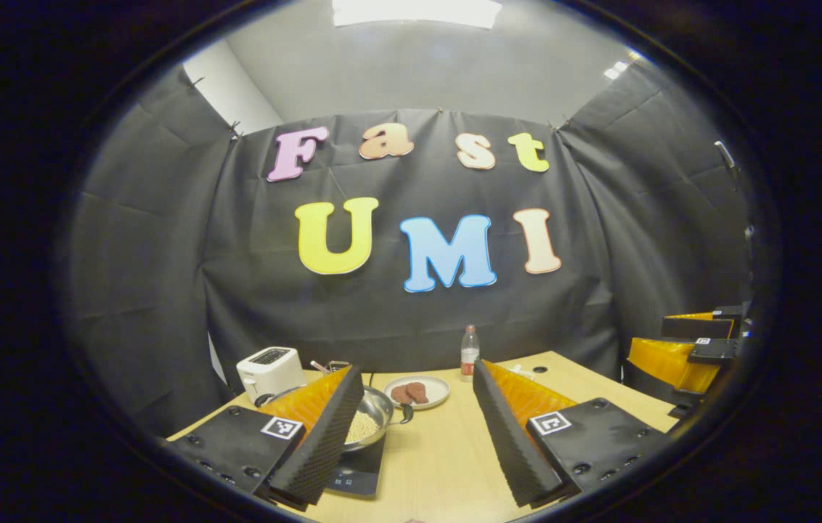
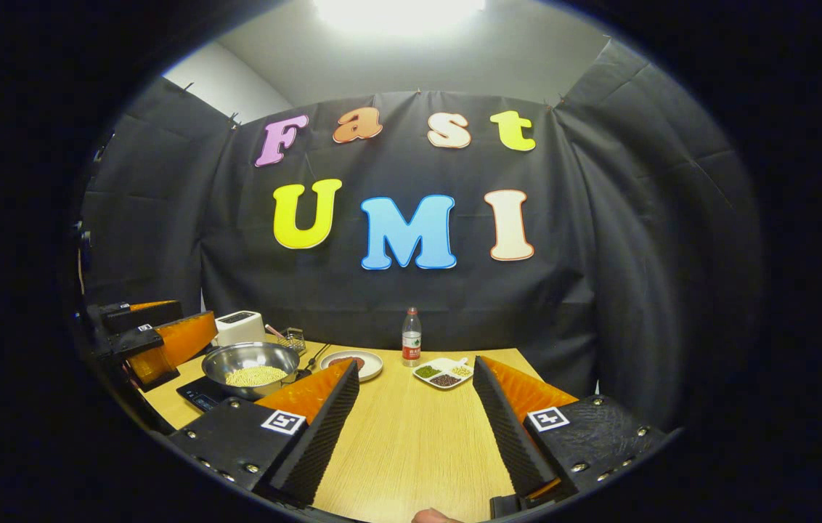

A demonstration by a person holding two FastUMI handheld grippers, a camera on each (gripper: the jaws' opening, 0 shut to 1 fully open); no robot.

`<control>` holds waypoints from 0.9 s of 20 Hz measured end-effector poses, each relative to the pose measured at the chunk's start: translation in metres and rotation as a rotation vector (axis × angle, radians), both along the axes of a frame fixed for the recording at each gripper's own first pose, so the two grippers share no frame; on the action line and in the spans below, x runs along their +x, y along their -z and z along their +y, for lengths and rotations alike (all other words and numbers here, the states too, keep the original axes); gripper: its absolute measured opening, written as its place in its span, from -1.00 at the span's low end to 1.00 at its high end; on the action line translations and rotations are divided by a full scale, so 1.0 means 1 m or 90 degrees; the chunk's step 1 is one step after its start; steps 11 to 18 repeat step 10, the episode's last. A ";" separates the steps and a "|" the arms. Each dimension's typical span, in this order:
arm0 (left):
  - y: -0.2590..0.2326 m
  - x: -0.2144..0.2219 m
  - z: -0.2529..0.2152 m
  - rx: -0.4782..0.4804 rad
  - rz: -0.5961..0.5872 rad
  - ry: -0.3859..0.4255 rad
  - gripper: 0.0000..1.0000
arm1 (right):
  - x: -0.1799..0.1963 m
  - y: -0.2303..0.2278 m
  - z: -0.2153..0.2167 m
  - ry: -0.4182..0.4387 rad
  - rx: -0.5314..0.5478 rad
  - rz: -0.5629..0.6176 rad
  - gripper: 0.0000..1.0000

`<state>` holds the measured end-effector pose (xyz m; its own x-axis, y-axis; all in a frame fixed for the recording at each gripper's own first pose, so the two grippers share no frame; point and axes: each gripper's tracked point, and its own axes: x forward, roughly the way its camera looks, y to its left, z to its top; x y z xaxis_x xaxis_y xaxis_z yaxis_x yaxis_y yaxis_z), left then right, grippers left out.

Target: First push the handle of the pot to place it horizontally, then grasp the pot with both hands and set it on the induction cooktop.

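Note:
A steel pot holding pale grains sits on the black induction cooktop at the table's left side. In the left gripper view the pot shows partly behind my own left finger, with its short dark handle pointing right and the cooktop under it. My left gripper is open and empty, raised a little above and in front of the pot. My right gripper is open and empty over the bare table, right of the pot. Neither gripper touches the pot.
A white toaster, a plate of brown patties, a bottle, a divided dish of beans and a small wire basket stand along the back of the wooden table. The right gripper shows at far right.

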<state>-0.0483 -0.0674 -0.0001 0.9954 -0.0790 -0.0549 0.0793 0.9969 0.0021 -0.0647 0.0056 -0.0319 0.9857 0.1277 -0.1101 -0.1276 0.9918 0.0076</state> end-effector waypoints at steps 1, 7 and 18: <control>-0.004 0.000 0.003 0.000 -0.004 -0.003 0.86 | 0.002 -0.003 0.001 0.003 -0.003 -0.004 0.91; -0.019 -0.003 0.027 0.003 -0.026 -0.006 1.00 | 0.008 -0.022 0.015 0.014 0.015 -0.036 0.91; -0.024 -0.007 0.039 0.008 -0.033 -0.008 1.00 | 0.009 -0.026 0.026 0.011 0.018 -0.041 0.91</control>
